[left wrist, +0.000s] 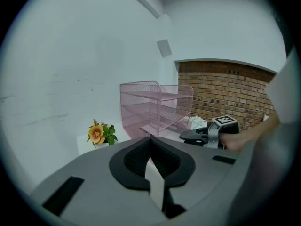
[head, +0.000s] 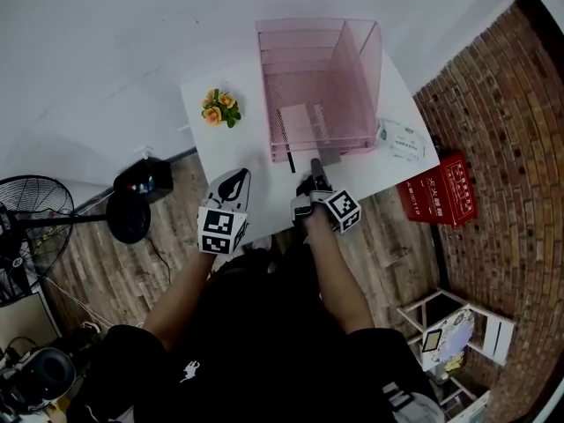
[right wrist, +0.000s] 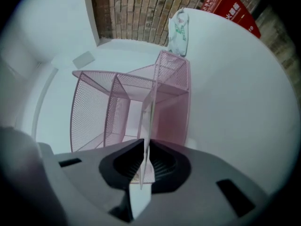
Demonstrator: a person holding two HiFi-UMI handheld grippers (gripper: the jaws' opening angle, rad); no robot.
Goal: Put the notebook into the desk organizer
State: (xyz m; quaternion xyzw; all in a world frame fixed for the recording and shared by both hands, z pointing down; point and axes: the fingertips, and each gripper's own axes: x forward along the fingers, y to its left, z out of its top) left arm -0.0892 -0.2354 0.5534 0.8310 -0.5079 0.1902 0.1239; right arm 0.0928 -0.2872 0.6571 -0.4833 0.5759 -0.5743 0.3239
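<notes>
Nearest the person, the left gripper (head: 236, 180) is hanging just short of the table (head: 216, 152), down and to the left of the organizer (head: 352, 69), with its jaws pressed together on nothing. It is taking no part in the work. Beside it, straight in front of the organizer's open face, the right gripper (head: 315, 167) is reaching in almost level and rolled onto its side. Its jaws are standing only a sliver apart, pinching the near edge of the notebook (head: 304, 126). The notebook is lying flat and is already mostly inside the organizer's tray side, close to the divider that walls off the tall compartment on the right. Which tier it is riding in cannot be told, since the mesh shelves are overlapping in every view. Left of the organizer a small pot of flowers (head: 220, 108) is sitting, and a packet (head: 401, 139) is lying at its right front corner, both clear of the path. The step in hand looks to be the end of the insertion. The next move is likely calling for a last short push until the near edge is passing the tray lip, keeping the notebook level so it is not catching on the mesh. After that, the jaws should be spreading and the gripper drawing straight back without dragging the notebook out.
</notes>
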